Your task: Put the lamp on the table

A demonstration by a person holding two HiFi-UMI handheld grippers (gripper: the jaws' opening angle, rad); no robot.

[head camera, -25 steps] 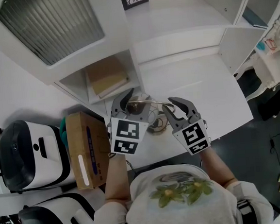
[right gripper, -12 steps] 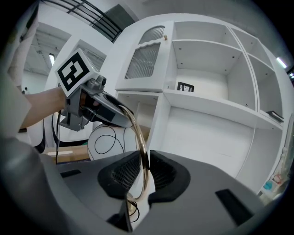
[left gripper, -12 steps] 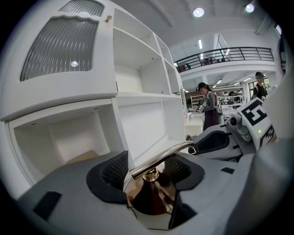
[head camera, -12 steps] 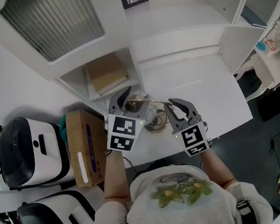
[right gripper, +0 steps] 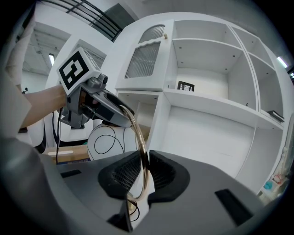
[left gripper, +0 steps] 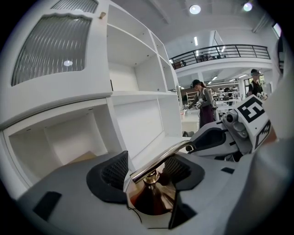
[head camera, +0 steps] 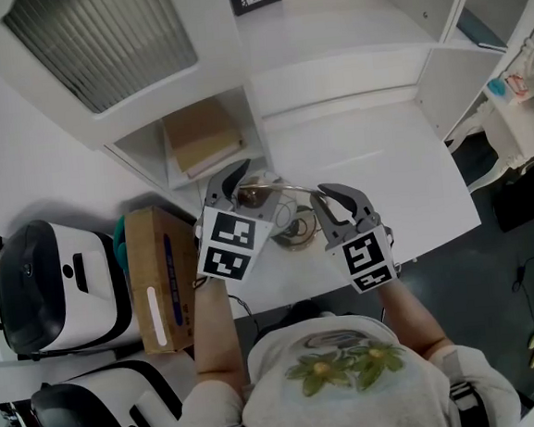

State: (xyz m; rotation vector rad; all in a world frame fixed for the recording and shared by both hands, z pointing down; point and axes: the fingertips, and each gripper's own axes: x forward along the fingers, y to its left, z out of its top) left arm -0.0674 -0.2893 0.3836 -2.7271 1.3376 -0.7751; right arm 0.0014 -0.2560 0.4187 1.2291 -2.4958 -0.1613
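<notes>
The lamp (head camera: pixel 292 226) stands near the front edge of the white table (head camera: pixel 384 165), with a round foot, a black cord and a curved brass arm (head camera: pixel 288 189). My left gripper (head camera: pixel 248 189) straddles its bronze cone (left gripper: pixel 149 195). The jaws stand wide on either side of the narrow neck, and the pads (left gripper: pixel 115 170) do not press on it. My right gripper (head camera: pixel 326 208) is shut on the curved brass arm (right gripper: pixel 143 158), with the tube pinched between both pads. In the right gripper view the arm arcs up toward the left gripper (right gripper: pixel 112 110).
A white shelf unit (head camera: pixel 325 26) rises behind the table. Its low cubby holds a tan box (head camera: pixel 203 141). Left of the table, a cardboard box (head camera: pixel 161 278) and white-and-black machines (head camera: pixel 46 288) stand on the floor. The table's front edge runs just below the grippers.
My left gripper has drifted slightly left and toward the shelf. My right gripper has shifted a little with it. The lamp stays between them.
</notes>
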